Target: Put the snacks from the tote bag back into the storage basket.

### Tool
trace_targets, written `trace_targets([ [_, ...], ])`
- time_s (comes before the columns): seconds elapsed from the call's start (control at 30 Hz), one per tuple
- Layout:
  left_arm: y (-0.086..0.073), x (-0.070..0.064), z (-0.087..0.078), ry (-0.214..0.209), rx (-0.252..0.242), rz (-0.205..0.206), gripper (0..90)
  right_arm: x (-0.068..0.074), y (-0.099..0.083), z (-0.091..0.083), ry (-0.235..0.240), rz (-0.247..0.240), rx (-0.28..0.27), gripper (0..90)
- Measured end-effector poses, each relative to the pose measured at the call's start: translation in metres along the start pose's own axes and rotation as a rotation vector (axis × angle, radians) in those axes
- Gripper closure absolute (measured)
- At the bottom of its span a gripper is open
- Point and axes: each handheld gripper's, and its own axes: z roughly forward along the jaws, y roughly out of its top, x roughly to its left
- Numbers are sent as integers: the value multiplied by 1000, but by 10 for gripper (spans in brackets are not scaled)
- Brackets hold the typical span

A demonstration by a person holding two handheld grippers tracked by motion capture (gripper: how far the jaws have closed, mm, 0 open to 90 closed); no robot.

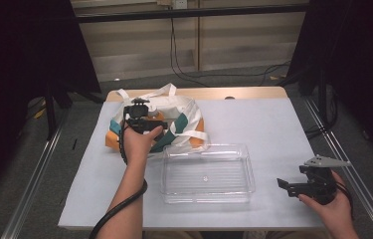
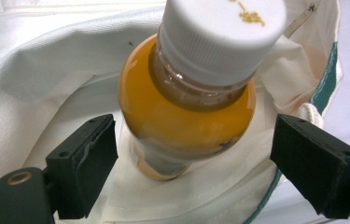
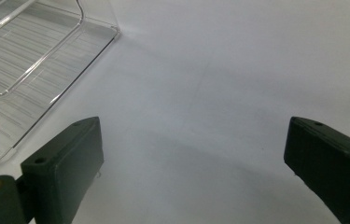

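Jaws of the left gripper point(image 2: 193, 158) stood wide apart, one on each side of an orange bottle point(image 2: 186, 116), w/ a gap on both sides, no contact. Bottle was filled w/ orange liquid, topped by a white ribbed cap point(image 2: 221, 32), and sat inside the mouth of a white cloth bag point(image 2: 46, 93), cap end pointing up toward the camera. Bag fabric was bunched around and under the bottle. A teal stripe ran down the bag's edge on the right of the left gripper view.

In the high view, the left gripper point(image 1: 141, 121) was over the bag point(image 1: 184, 117) at the far left part of the table point(image 1: 268, 124). Bag lay flat, w/ orange and teal patches and white handles.

A clear plastic tray point(image 1: 207, 174) sat just in front of the bag, near the table's middle, nothing in it.

Right gripper point(image 1: 286, 186) was near the front right corner of the table, well apart from the tray and bag. Its jaws were also spread wide, nothing between them; the right gripper view showed bare table point(image 3: 238, 93) past them and a corner of the tray point(image 3: 32, 65) at upper left.
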Motion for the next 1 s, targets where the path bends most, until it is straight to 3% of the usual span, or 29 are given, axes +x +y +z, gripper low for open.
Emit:
trace_targets([
  [0.37,6,1,6,33,-19,-34,164,0,0,0,0,0,-1,46],
  [0.43,8,1,8,35,-26,-57,169,0,0,0,2,0,-2,46],
  [0.73,13,-3,13,91,-16,-37,184,-1,0,1,2,1,-2,47],
  [1.0,13,-4,21,104,0,-42,200,-1,0,2,7,-10,2,47],
])
